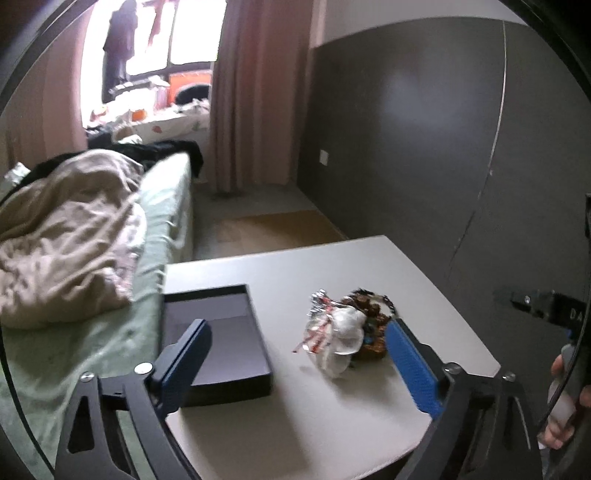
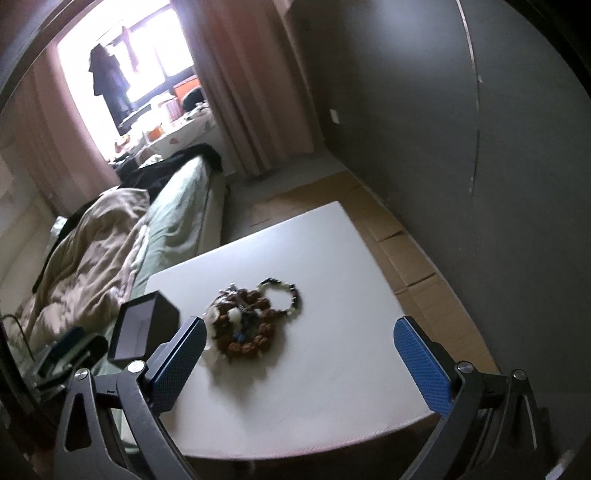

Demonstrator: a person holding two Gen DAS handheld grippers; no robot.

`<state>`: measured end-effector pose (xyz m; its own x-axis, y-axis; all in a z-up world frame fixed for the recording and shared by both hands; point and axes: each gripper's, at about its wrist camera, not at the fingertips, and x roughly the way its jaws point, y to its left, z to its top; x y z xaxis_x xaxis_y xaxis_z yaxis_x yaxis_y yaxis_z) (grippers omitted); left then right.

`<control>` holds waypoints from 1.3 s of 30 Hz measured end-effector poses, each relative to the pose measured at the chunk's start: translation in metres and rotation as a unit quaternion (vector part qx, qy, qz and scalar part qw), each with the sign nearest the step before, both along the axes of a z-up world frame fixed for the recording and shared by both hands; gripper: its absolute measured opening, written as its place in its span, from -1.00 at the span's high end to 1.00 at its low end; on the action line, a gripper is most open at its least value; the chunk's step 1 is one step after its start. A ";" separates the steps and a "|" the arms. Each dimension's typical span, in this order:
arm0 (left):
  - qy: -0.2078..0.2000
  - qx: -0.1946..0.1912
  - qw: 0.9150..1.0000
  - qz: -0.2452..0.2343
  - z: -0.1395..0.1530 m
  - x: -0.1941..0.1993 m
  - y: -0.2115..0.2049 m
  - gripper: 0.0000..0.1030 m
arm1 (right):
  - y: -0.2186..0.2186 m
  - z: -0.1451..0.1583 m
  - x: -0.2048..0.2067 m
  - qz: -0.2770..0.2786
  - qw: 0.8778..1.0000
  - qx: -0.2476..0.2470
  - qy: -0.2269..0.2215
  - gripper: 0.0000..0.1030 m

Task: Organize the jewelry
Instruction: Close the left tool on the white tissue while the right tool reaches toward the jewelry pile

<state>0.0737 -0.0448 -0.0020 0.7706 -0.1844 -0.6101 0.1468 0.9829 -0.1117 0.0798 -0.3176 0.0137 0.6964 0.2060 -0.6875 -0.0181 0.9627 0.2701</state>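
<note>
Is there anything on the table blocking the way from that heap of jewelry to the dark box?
Nothing visible. Only bare white table lies between the jewelry heap and the open dark box to its left. Both claws hang open, holding nothing.

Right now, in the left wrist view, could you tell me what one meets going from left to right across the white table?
Open black box → heap of jewelry → bare right side of the white table.

A bright window (image 1: pixel 155 33) with pink curtains (image 1: pixel 255 96) lights the room. A rumpled bed (image 1: pixel 74 236) faces a dark grey wall (image 1: pixel 406 122).
</note>
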 end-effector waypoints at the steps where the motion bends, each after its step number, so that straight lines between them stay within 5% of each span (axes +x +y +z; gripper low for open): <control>1: 0.006 -0.005 1.000 -0.007 -0.004 0.004 -0.004 -0.65 | -0.003 -0.001 0.003 -0.003 1.000 0.008 0.005 -0.93; 5: 0.029 -0.004 0.999 -0.032 -0.016 0.018 -0.023 -0.41 | -0.016 -0.010 0.014 -0.014 0.999 0.043 0.027 -0.65; 10: 0.050 0.009 0.997 -0.062 -0.031 0.031 -0.046 -0.12 | -0.028 -0.016 0.023 -0.027 0.997 0.064 0.042 -0.63; 17: 0.072 0.027 0.994 -0.072 -0.049 0.051 -0.065 0.01 | -0.036 -0.021 0.035 -0.036 0.994 0.086 0.054 -0.63; 23: 0.090 0.049 0.993 -0.066 -0.066 0.068 -0.075 0.36 | -0.038 -0.025 0.045 -0.034 0.993 0.098 0.062 -0.63; 26: 0.089 0.066 0.992 -0.060 -0.070 0.074 -0.078 0.80 | -0.039 -0.027 0.049 -0.034 0.992 0.100 0.063 -0.63; 29: 0.101 0.033 0.993 -0.051 -0.067 0.080 -0.068 0.99 | -0.037 -0.029 0.053 -0.033 0.992 0.101 0.069 -0.63; 39: 0.068 -0.044 0.996 -0.044 -0.030 0.078 -0.032 1.00 | -0.007 -0.029 0.069 0.017 0.989 0.124 0.079 -0.48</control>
<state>0.1515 -0.0765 -0.0322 0.6610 -0.3050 -0.6856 0.2096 0.9523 -0.2216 0.1483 -0.3249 -0.0150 0.5743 0.4037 -0.7122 0.0124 0.8656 0.5006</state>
